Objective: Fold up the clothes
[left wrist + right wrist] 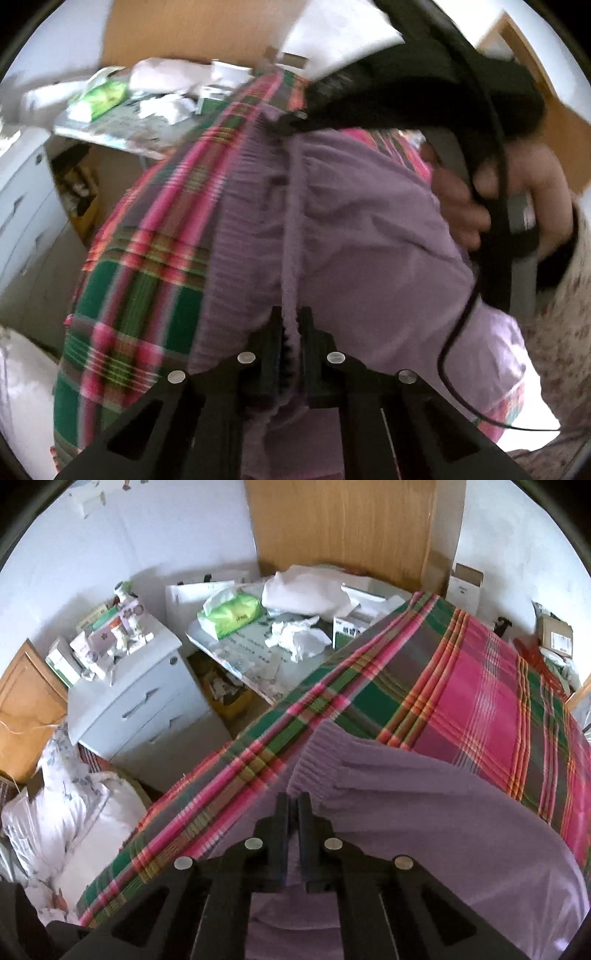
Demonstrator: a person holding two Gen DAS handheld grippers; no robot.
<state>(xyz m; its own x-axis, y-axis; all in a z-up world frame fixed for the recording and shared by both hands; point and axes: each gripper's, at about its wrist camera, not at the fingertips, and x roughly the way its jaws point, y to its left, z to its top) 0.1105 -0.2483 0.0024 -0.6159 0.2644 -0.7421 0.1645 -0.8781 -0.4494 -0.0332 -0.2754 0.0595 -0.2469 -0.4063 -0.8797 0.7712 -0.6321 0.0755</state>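
Note:
A lilac knitted garment (pixel 369 236) with a ribbed hem lies on a plaid pink and green cloth (pixel 140 280). My left gripper (pixel 290 325) is shut on a raised edge of the garment, which runs up between its fingers. In the left wrist view the right gripper (pixel 291 120) shows at the top, held by a hand (pixel 517 192), its tip pinching the same edge further along. In the right wrist view my right gripper (pixel 293 805) is shut on the lilac garment (pixel 424 812) near its ribbed hem (pixel 314 753), over the plaid cloth (pixel 476 686).
A cluttered table (pixel 255 664) with a green tissue pack (pixel 229 614) and crumpled paper stands beyond the plaid cloth. A white drawer cabinet (pixel 147 709) stands left, with white bedding (pixel 66 812) below it. A wooden door (pixel 340 528) is behind. A black cable (pixel 454 332) hangs at right.

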